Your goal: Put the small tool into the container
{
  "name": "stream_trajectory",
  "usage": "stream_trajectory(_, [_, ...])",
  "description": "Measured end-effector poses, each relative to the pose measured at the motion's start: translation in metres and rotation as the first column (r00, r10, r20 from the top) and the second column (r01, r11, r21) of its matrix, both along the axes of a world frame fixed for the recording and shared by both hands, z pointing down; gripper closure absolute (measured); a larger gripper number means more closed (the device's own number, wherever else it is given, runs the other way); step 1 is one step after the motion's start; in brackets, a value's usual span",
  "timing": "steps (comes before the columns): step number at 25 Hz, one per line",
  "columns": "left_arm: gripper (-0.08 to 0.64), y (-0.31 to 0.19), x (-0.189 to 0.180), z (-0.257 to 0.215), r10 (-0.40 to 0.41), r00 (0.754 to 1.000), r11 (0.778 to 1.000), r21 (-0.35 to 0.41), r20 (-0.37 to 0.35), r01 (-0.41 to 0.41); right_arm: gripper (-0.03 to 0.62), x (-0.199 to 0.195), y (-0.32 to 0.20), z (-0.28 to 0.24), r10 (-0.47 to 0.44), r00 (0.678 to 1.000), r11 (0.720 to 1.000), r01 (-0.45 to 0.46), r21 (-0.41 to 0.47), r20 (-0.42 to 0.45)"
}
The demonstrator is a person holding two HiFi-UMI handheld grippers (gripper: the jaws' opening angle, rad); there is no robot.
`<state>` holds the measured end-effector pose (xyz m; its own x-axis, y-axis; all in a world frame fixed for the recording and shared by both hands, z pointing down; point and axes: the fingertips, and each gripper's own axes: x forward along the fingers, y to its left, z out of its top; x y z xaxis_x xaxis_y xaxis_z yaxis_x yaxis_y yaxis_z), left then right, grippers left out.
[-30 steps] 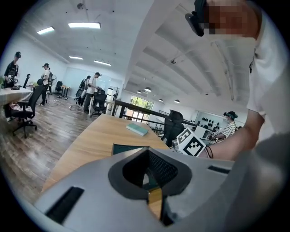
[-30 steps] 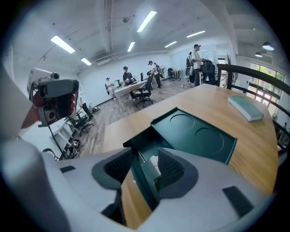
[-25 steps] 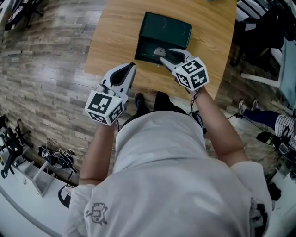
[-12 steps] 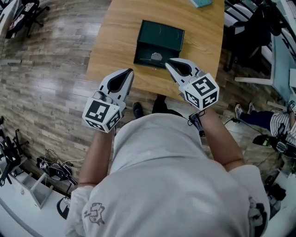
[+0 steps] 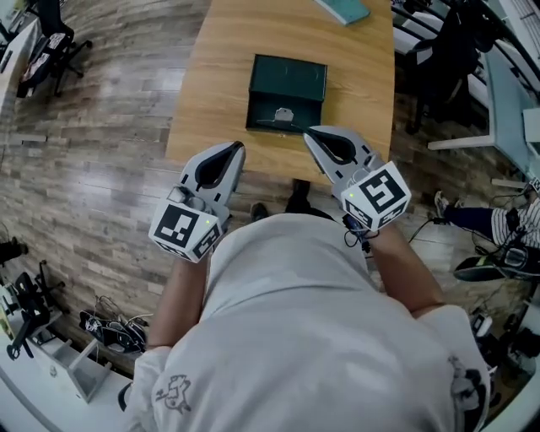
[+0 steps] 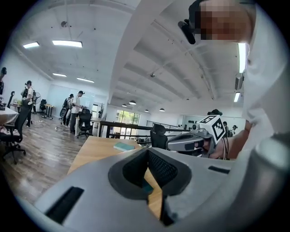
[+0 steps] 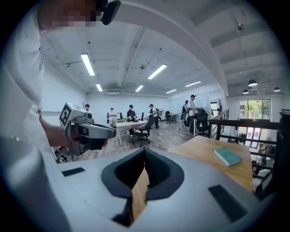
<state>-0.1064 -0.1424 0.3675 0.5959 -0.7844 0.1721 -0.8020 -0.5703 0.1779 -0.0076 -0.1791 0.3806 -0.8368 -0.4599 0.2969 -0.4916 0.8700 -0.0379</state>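
A dark green container [image 5: 288,74] stands open on the wooden table [image 5: 218,76], and the small silver tool [image 5: 283,113] lies in its lower half. My right gripper [image 5: 310,133] hovers just short of the container's near right corner, shut and empty, clear of the tool. To the left, near the table's front edge, my left gripper [image 5: 233,149] is also shut with nothing in it. In the left gripper view the left gripper [image 6: 147,154] has its jaws together, and the right gripper [image 6: 190,142] shows beyond. The right gripper [image 7: 145,154] likewise shows its jaws closed on nothing.
A teal book [image 5: 342,9] lies at the table's far end, also seen as the teal book [image 7: 227,156] ahead right. Wooden floor surrounds the table. Chairs [image 5: 439,59] and clutter stand to the right, cables [image 5: 110,333] lie at lower left. People stand far off in the room.
The right gripper left the tool in the container, drew back toward me and shut its jaws. The left gripper has stayed in about the same place.
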Motion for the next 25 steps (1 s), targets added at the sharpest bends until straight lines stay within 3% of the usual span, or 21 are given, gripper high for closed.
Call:
stream_trajectory(5, [0.555, 0.017, 0.003, -0.02, 0.037, 0.999, 0.998, 0.048, 0.006, -0.037, 0.586, 0.008, 0.023, -0.01, 0.024, 1.0, 0.999, -0.024, 0.04, 0.014])
stream_trajectory(13, [0.554, 0.045, 0.005, -0.021, 0.115, 0.993, 0.992, 0.054, -0.006, -0.114, 0.586, 0.024, 0.063, -0.023, 0.129, 0.991, 0.987, -0.133, 0.089, 0.04])
stream_trajectory(25, [0.554, 0.081, 0.055, -0.029, 0.123, 0.992, 0.989, 0.079, 0.032, -0.126, 0.586, 0.109, 0.108, -0.041, 0.191, 0.979, 0.972, -0.198, 0.124, 0.067])
